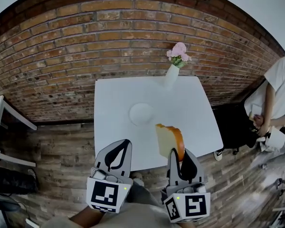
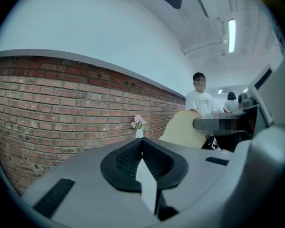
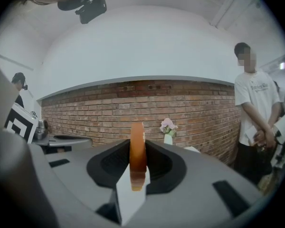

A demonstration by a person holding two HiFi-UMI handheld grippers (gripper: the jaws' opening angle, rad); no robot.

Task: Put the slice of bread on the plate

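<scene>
At the near left, the left gripper [image 1: 123, 148] hangs over the near edge of the white table [image 1: 190, 103] with its jaws brought together on nothing; the left gripper view shows the black pads meeting and no object between them. Farther in, around the middle of the table, lies the white plate [image 1: 141, 113], bare and well apart from both tools. To the right of it, the slice of bread [image 1: 168, 139] stands on edge in the air above the table's near right part, clenched by its lower end in the right gripper [image 1: 179, 156], its crust facing that gripper's camera. Bread of this kind is likely light, soft and easily dented or torn, so a gentle pinch low across the crumb near the crust, as here, seems the safest hold; a harder squeeze could crush it. At the far edge stands a white vase [image 1: 171, 75] of pink flowers [image 1: 178, 54], and a person [image 1: 280, 89] waits beyond the table's right side.
</scene>
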